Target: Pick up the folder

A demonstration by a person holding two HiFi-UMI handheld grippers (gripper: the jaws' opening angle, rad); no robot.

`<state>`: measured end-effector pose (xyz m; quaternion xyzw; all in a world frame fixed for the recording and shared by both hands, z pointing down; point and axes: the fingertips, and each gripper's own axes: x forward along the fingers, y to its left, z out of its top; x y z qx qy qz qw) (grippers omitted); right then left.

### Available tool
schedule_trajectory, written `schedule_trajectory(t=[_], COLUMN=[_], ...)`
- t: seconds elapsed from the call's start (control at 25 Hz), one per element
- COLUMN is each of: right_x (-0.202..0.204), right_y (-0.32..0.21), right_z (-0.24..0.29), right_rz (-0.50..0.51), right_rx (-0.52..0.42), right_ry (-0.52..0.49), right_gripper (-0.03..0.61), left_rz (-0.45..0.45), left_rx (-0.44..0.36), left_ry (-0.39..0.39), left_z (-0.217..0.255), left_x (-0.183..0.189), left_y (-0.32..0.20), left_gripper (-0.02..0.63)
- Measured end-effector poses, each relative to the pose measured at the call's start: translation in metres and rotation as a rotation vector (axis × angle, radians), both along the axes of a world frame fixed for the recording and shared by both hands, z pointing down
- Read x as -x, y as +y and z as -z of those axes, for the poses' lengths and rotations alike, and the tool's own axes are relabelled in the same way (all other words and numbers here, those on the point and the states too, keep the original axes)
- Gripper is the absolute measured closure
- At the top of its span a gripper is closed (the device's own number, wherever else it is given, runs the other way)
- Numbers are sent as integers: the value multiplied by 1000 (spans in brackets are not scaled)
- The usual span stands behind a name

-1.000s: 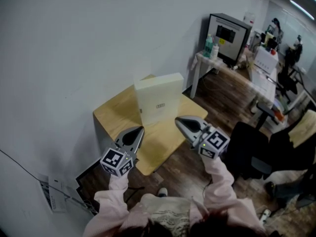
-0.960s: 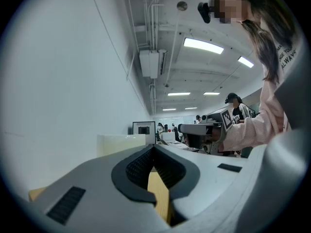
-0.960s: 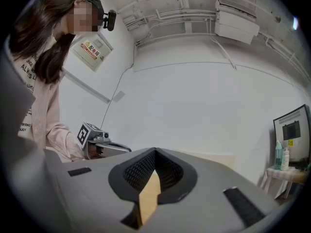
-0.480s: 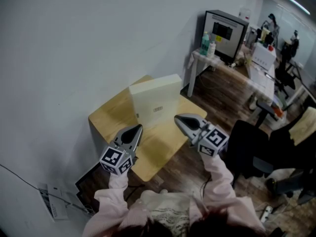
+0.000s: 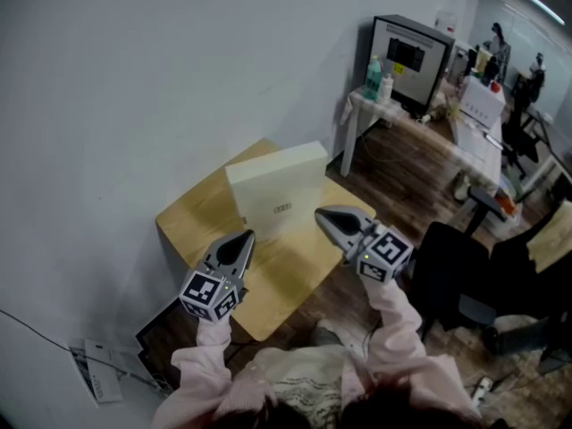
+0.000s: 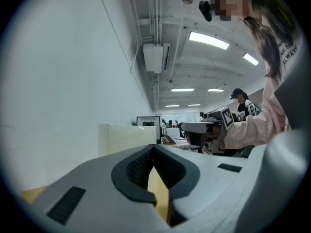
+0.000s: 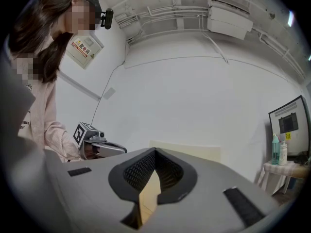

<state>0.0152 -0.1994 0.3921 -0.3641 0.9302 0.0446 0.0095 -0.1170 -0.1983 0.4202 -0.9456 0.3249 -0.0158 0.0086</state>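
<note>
A cream box folder (image 5: 273, 190) stands upright on a small wooden table (image 5: 192, 213) against the white wall. My left gripper (image 5: 245, 238) is shut and empty, level, just before the folder's lower left corner. On the other side my right gripper (image 5: 323, 214) is also shut and empty, close to the folder's right edge. In the left gripper view the folder (image 6: 126, 137) rises beyond the closed jaws (image 6: 154, 149), with the right gripper (image 6: 206, 127) off to the right. The right gripper view shows the folder (image 7: 187, 152) behind its closed jaws (image 7: 155, 152) and the left gripper (image 7: 99, 147) at the left.
A white desk (image 5: 402, 119) with bottles (image 5: 375, 79) and a black-framed cabinet (image 5: 411, 56) stands at the back right. A black chair (image 5: 456, 275) is on my right. Papers (image 5: 94, 374) and a cable lie on the floor at the lower left.
Both grippers have come slightly nearer the folder; the table and folder have slid left and down in the head view. The jaws stay shut.
</note>
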Motion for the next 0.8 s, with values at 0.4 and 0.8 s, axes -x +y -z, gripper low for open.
schedule_trajectory(t=[0.4, 0.8], right_x=[-22, -44], right_y=[-50, -81], right_z=[-23, -43], right_rz=[69, 93], right_rx=[60, 112], right_ry=[32, 71], right_gripper=[572, 572], left_rz=[89, 205], left_rx=[41, 86], left_ry=[-20, -50], left_z=[-21, -42], left_x=[-8, 2], left_y=[-34, -56], left_gripper=[617, 617])
